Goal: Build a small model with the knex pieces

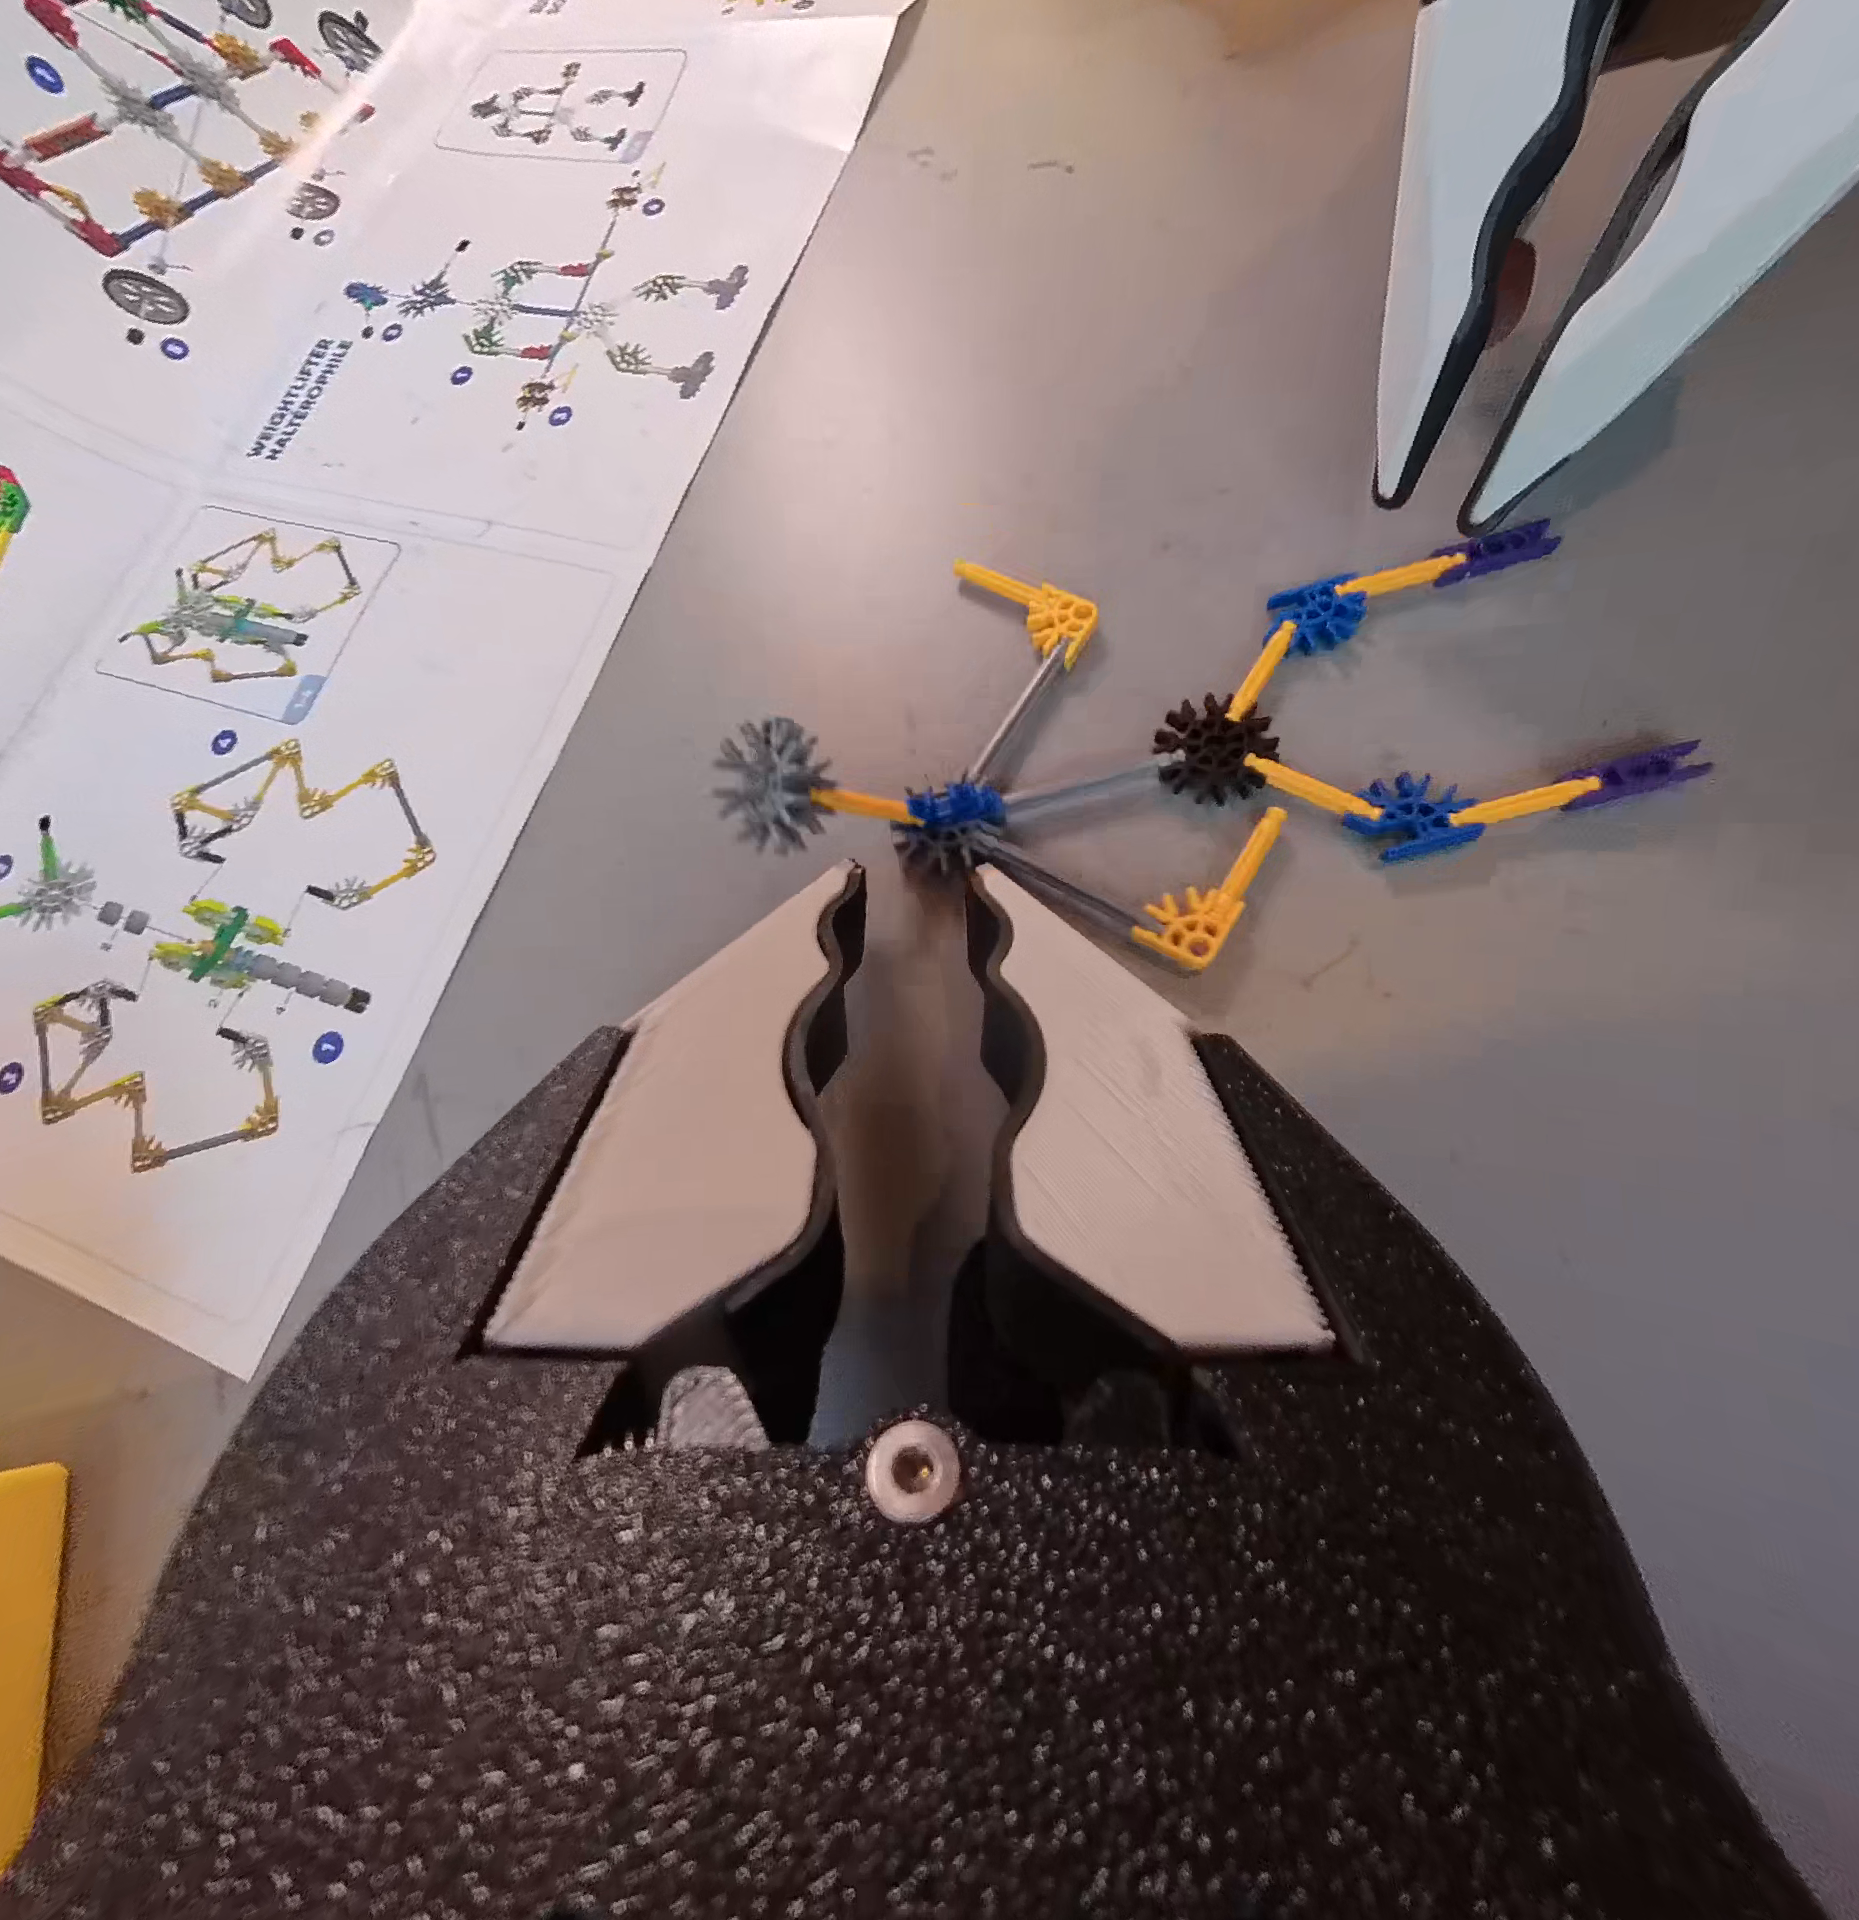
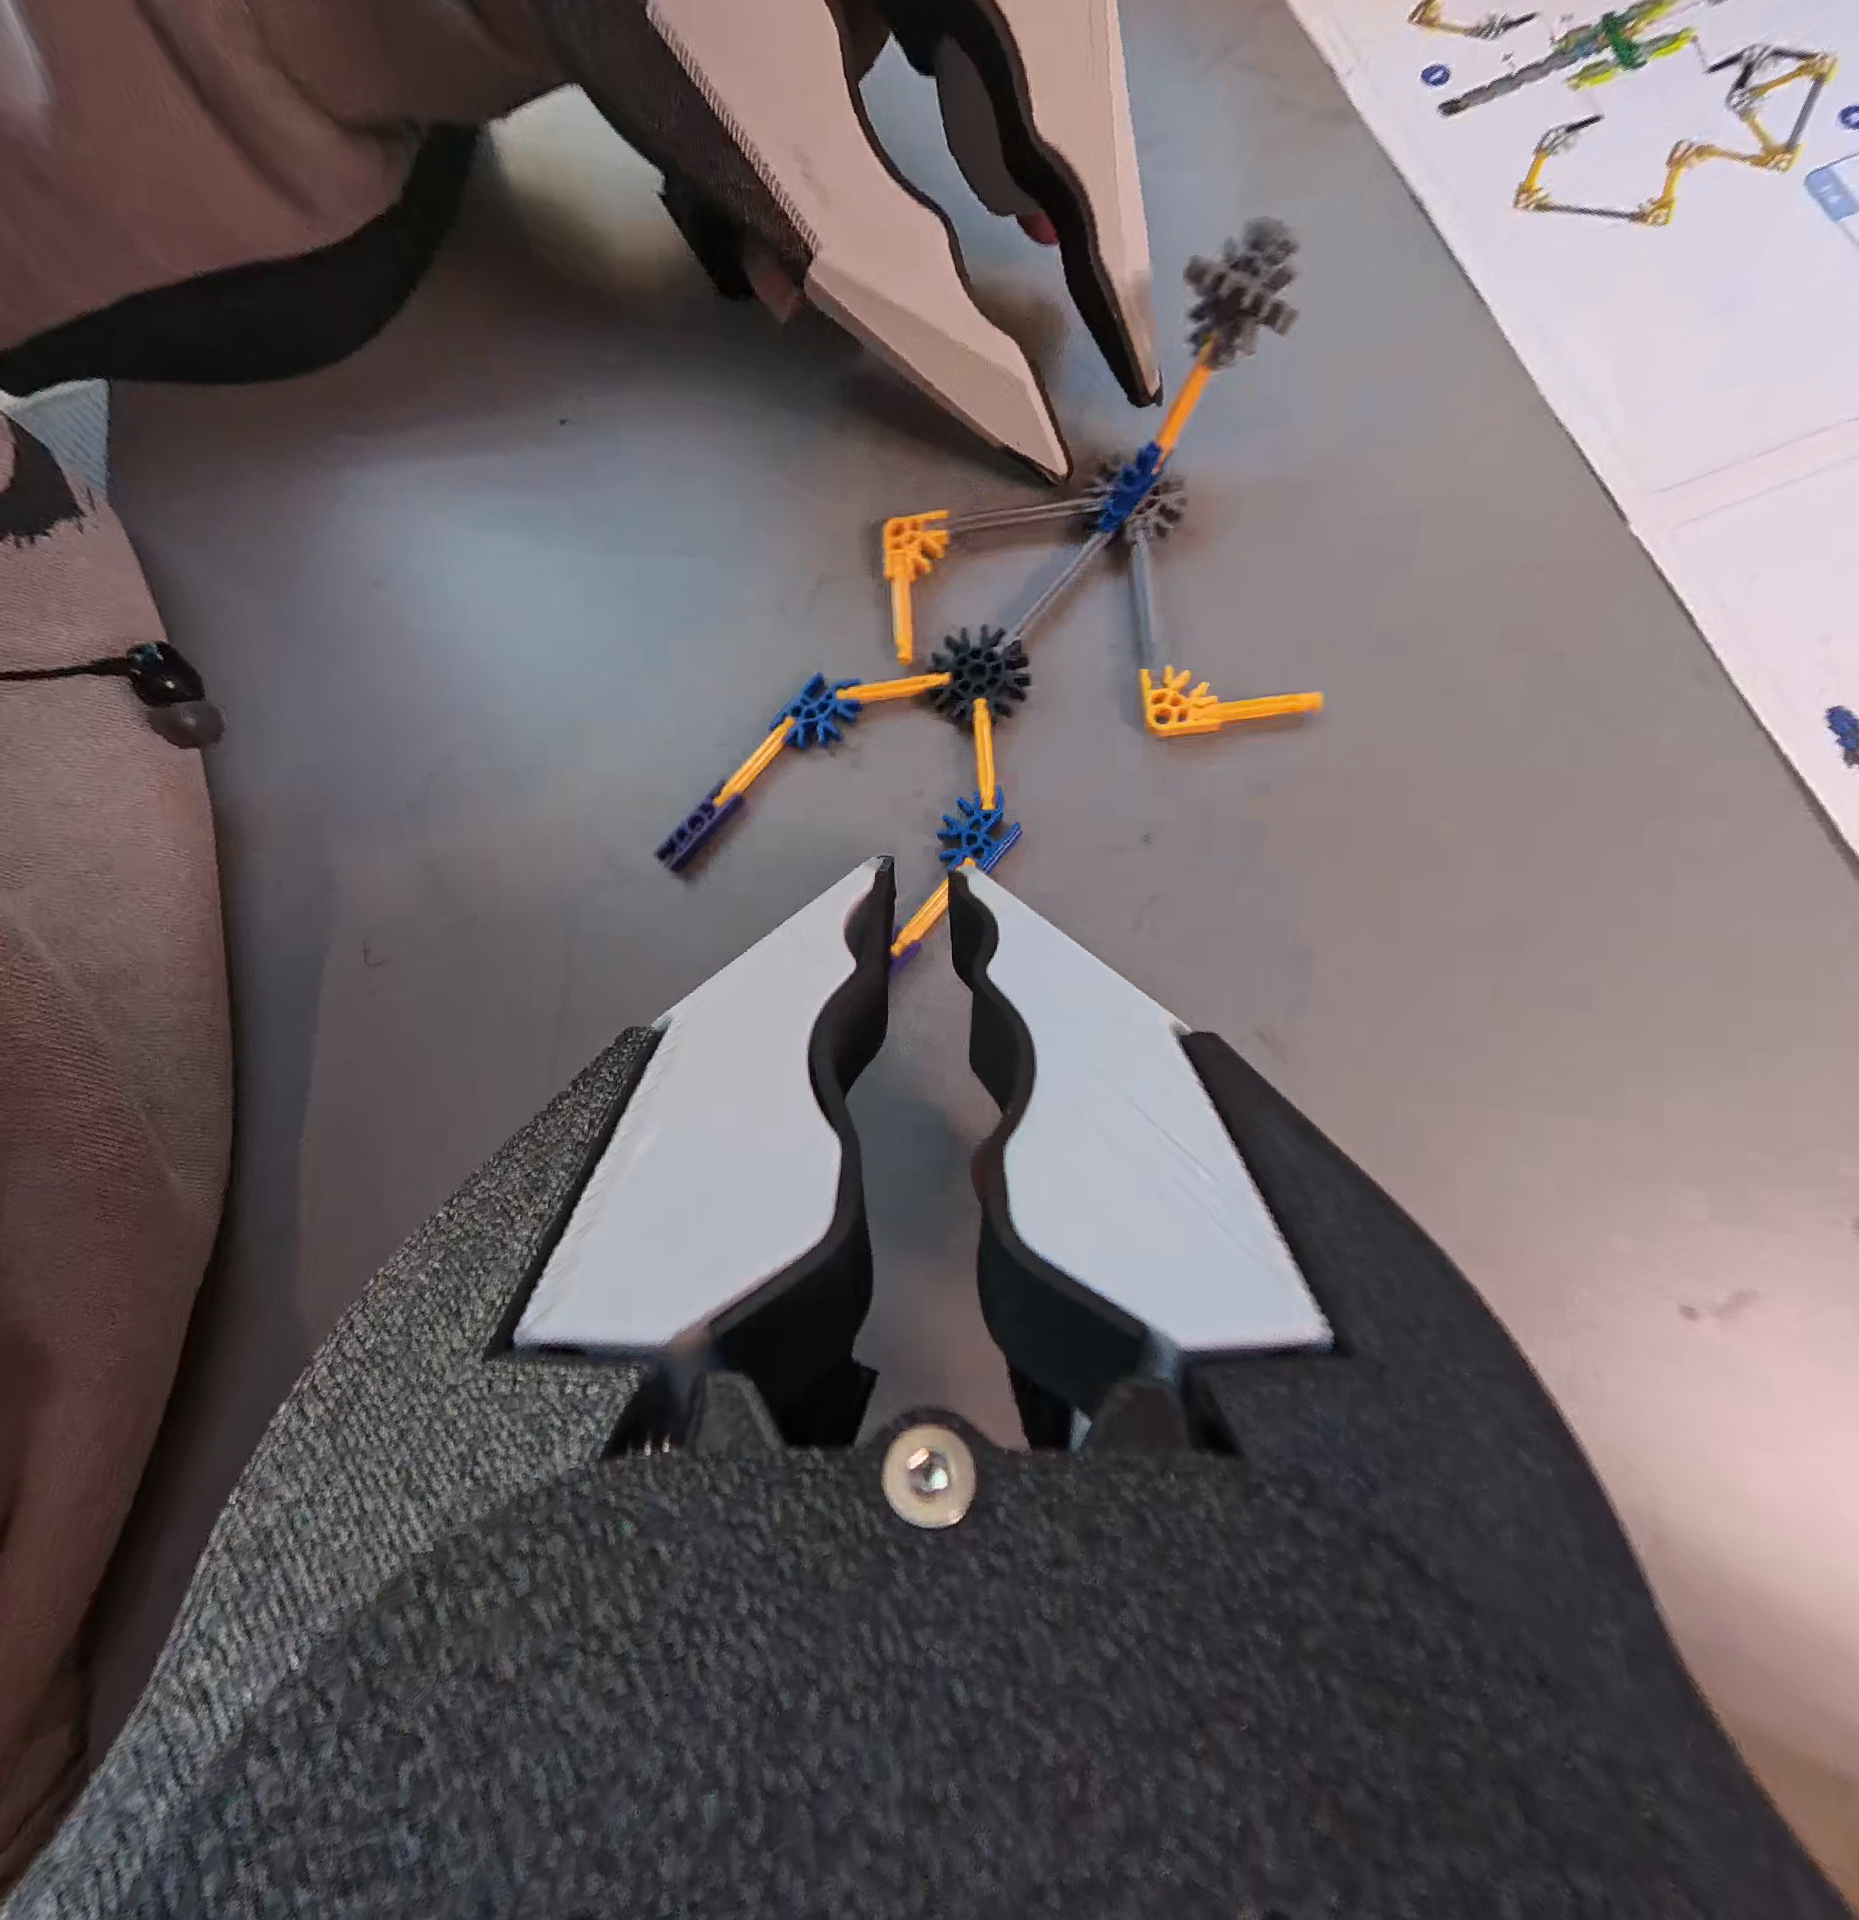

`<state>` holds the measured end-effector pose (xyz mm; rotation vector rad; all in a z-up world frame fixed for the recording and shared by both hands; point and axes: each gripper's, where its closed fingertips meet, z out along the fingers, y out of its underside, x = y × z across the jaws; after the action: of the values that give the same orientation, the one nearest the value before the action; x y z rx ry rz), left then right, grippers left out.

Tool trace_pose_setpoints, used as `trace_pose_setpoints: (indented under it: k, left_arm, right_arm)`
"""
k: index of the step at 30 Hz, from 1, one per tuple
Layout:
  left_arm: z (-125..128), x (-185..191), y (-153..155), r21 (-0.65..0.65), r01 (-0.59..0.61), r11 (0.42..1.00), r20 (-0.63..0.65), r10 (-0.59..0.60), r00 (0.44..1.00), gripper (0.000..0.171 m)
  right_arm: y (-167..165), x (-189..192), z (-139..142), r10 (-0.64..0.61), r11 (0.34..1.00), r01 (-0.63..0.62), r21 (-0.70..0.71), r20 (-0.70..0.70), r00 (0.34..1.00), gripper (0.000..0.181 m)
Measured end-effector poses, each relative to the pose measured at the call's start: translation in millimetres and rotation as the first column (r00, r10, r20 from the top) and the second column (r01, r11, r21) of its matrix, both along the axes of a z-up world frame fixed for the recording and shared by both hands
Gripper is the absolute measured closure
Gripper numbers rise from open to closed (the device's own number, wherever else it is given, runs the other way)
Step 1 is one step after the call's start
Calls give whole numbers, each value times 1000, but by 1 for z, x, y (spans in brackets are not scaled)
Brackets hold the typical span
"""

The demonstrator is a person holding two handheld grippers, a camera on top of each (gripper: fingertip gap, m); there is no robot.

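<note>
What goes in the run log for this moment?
left gripper: open, tips at blue-grey hub | right gripper: open, astride yellow rod | figure flat on table

A: Where was the figure [image 1: 1211,740]?
B: Flat on the table [image 1: 1424,1091], with the instruction sheet [image 1: 405,436] to its left.
A: And the grippers?
B: The left gripper [image 1: 909,883] was at its chest hub, the right gripper [image 2: 920,883] over one foot.

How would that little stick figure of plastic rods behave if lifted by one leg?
The stick figure is thin rods pushed into small hubs, so probably very light. Lifted by one leg, it might sag or pop apart at a joint. Lying flat, it would likely slide rather than roll.
</note>
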<state>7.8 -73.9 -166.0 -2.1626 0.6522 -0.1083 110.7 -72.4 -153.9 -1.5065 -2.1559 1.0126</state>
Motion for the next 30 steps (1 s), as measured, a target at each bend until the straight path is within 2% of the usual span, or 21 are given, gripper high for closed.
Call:
trace_pose_setpoints:
  k: [8,13,15,17,19,24,30]
  left_arm:
    - [13,-8,1,23,-40,999,75,38,996,153]
    - [13,5,-16,-52,66,996,150,-58,987,151]
    - [10,15,-26,-107,127,986,191,-105,976,143]
    - [4,19,-30,-135,149,979,171,-125,977,136]
    - [-2,23,-30,-145,163,976,135,-143,980,136]
    - [-4,27,-28,-121,188,975,117,-174,978,156]
    - [-4,30,-26,-101,254,962,132,-241,962,161]
  right_arm:
    - [12,-5,6,-53,998,51,-39,-55,997,170]
    - [22,-8,5,-86,996,85,-17,-82,993,167]
    - [29,-12,6,-107,994,107,0,-108,988,164]
    - [37,-15,4,-128,990,134,36,-129,983,161]
    - [42,-17,3,-142,987,150,52,-139,980,159]
    - [46,-20,6,-159,983,172,69,-169,973,158]
    - [46,-19,7,-141,983,158,95,-170,975,158]
